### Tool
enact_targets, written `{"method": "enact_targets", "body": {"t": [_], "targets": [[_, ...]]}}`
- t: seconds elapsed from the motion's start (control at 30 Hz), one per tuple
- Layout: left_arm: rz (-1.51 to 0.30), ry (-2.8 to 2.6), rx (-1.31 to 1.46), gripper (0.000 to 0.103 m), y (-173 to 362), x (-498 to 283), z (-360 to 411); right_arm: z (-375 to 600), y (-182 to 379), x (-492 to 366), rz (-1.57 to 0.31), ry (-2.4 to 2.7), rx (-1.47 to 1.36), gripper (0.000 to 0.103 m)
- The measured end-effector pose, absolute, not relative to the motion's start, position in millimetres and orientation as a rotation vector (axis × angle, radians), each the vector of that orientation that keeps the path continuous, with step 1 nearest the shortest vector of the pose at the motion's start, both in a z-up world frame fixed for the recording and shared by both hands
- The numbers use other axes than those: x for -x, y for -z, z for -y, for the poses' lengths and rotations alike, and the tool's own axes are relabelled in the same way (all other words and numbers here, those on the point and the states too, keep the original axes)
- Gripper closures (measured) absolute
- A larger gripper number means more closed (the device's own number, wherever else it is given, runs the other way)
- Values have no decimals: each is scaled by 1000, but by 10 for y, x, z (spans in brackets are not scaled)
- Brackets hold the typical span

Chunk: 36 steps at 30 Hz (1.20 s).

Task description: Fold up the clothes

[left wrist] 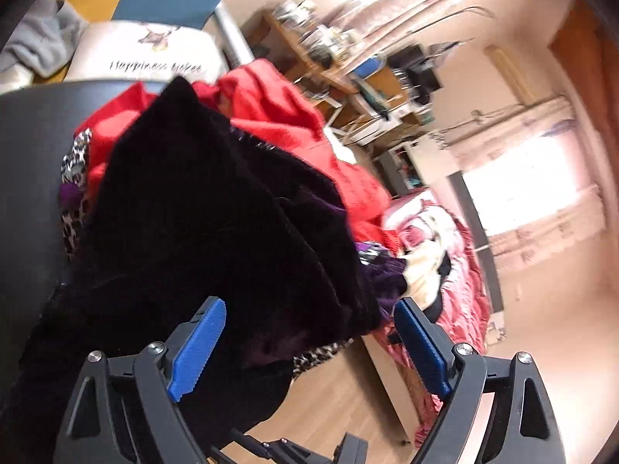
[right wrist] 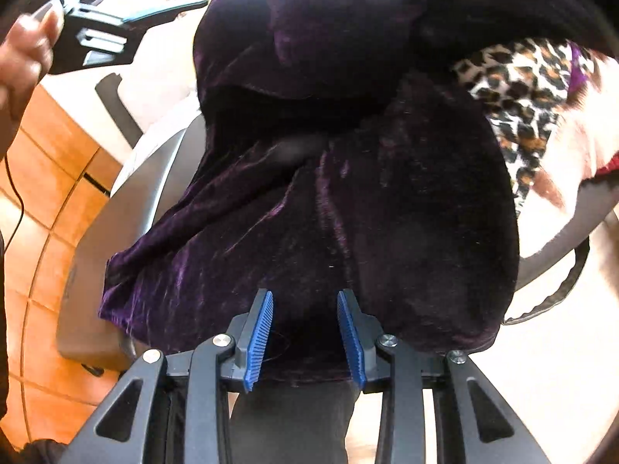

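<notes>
A dark purple velvet garment (left wrist: 201, 224) lies on top of a pile of clothes on a dark round table (left wrist: 27, 178). It fills the right wrist view (right wrist: 329, 178) and hangs over the table edge. My left gripper (left wrist: 309, 313) is open, its blue pads (left wrist: 201, 344) wide apart with a fold of the velvet between them. My right gripper (right wrist: 305, 301) is open, its blue pads (right wrist: 259, 340) on either side of the velvet's lower hem, not closed on it. The left gripper's body shows at the top left of the right wrist view (right wrist: 96, 38).
A red garment (left wrist: 271, 116) and a leopard-print garment (right wrist: 518, 89) lie under the velvet. A white printed cushion (left wrist: 147, 54) lies behind the table. A bed with pink bedding (left wrist: 445, 270) stands beyond. Orange floor tiles (right wrist: 50, 178) lie below the table.
</notes>
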<state>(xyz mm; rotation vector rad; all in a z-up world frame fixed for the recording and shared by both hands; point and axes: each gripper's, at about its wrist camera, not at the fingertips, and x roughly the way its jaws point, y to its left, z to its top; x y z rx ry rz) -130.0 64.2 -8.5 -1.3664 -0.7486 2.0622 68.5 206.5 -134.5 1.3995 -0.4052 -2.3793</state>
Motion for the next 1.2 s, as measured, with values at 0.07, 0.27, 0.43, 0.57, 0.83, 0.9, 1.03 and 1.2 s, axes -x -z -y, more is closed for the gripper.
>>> {"method": "enact_targets", "body": {"t": [0.07,0.27,0.43,0.57,0.83,0.9,1.03,1.2], "targets": [[738,-2068,1417,22,144,1382,-708,-2182,1378,-701,428,2376,-1405,68],[575,-2217,1390,96,196,1274,-728,-2220,1433,-690,423,2388,-1404,68],[631,-2292,1183,97,30,876,-180,-2191,1430,-669,391,2423,-1402,68],[645,-2371,1059,97,-14,266,608,-2245,1369,-685,394,2462,-1376,68],[700,-2586,1219,103,594,-885,1994,-2234,1452,-681,472,2463,-1432,68],[807,-2639,1264,103,772,-1127,2322,-2164,1477,-700,493,2447,-1445,66],[956,-2744,1314,103,1016,-1522,2782,-1969,1431,-768,412,2430,-1456,65],[943,-2762,1364,101,1194,-1742,2860,-1799,1258,-898,178,2442,-1439,65]]}}
